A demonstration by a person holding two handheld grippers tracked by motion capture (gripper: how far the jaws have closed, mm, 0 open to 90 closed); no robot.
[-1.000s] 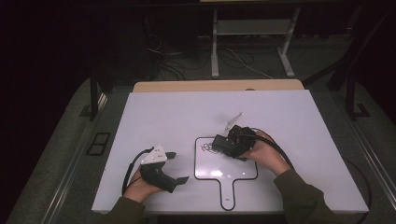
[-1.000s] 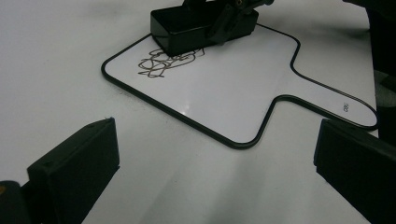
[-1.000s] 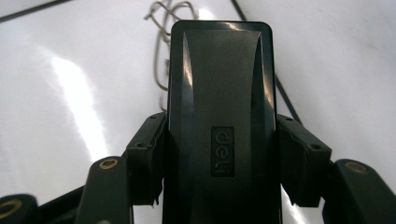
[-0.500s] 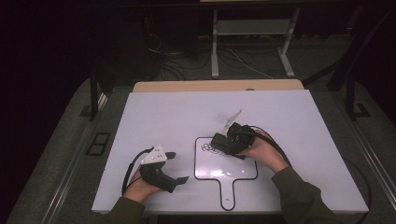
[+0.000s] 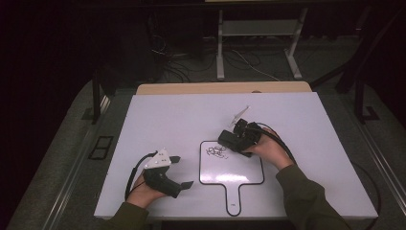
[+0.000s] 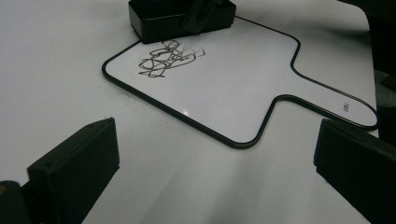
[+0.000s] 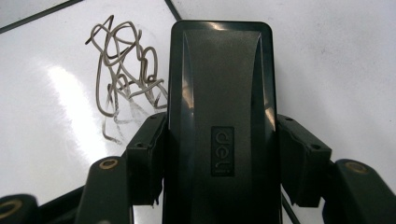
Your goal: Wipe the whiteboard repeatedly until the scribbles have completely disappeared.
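1. A black, oblong whiteboard eraser (image 7: 219, 116) with a maker's mark embossed on its glossy back lies flat on the upper right of the small whiteboard (image 5: 239, 165).
2. Black scribbles (image 5: 216, 152), partly smeared, lie just beside the eraser, on the whiteboard's upper left.

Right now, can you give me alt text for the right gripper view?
The right tongs clamp a black eraser from both sides, its back facing the camera. It rests on a white paddle-shaped whiteboard, beside a grey scribble partly smeared near the eraser.
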